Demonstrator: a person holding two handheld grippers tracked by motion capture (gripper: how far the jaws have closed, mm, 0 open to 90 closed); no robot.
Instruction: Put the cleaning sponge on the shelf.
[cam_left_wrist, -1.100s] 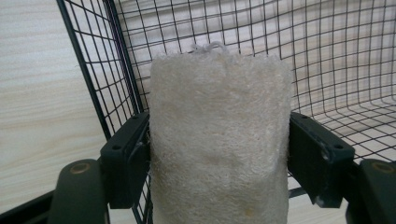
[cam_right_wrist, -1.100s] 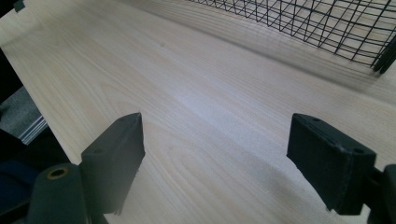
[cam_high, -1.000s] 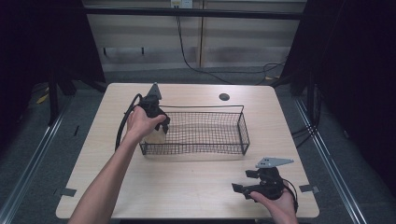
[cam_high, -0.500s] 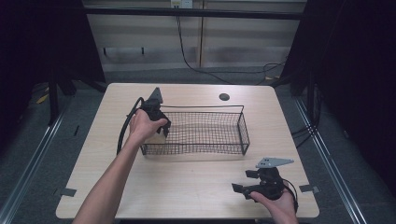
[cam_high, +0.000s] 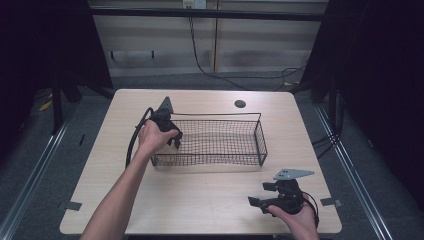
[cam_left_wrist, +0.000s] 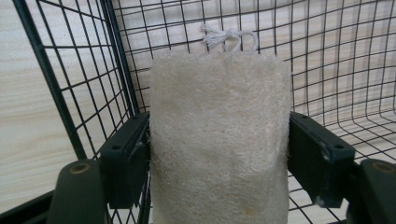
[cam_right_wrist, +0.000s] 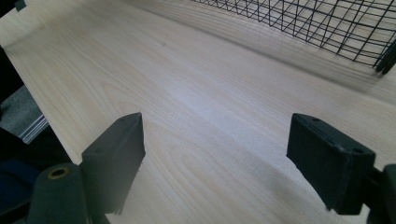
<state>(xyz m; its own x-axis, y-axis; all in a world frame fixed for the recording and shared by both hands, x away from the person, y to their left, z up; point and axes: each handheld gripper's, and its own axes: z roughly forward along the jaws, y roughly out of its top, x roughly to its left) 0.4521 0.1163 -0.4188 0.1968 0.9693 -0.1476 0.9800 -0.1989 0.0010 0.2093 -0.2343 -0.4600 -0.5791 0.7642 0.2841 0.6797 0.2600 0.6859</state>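
Black wire mesh formed the basket (cam_high: 220, 145), which stood on the pale wooden table (cam_high: 200, 200) near its middle. The left tongs (cam_left_wrist: 217, 154) reached down into the left end of the basket, close to its corner. Both pads pressed against the sides of a loofah sponge (cam_left_wrist: 217, 140), so the left tongs were clamped on it. The sponge was cream-coloured and fibrous, with a white string loop (cam_left_wrist: 229, 37) knotted at its far end. In the left gripper view the sponge stood between the jaws inside the basket, with the basket's end wall and side wall just beyond it and the mesh floor below. In the high view the person's left hand (cam_high: 152, 137) gripped the left tongs (cam_high: 170, 131) at the basket's left end, with a black cable (cam_high: 134, 140) looping beside the wrist.

The right tongs (cam_high: 260, 197) rested low at the near right corner of the table, well apart from the basket, held in the right hand (cam_high: 292, 217). Their jaws stood wide with bare table between them, as the right gripper view (cam_right_wrist: 215, 154) confirmed. A round dark grommet (cam_high: 240, 104) sat near the table's far edge.
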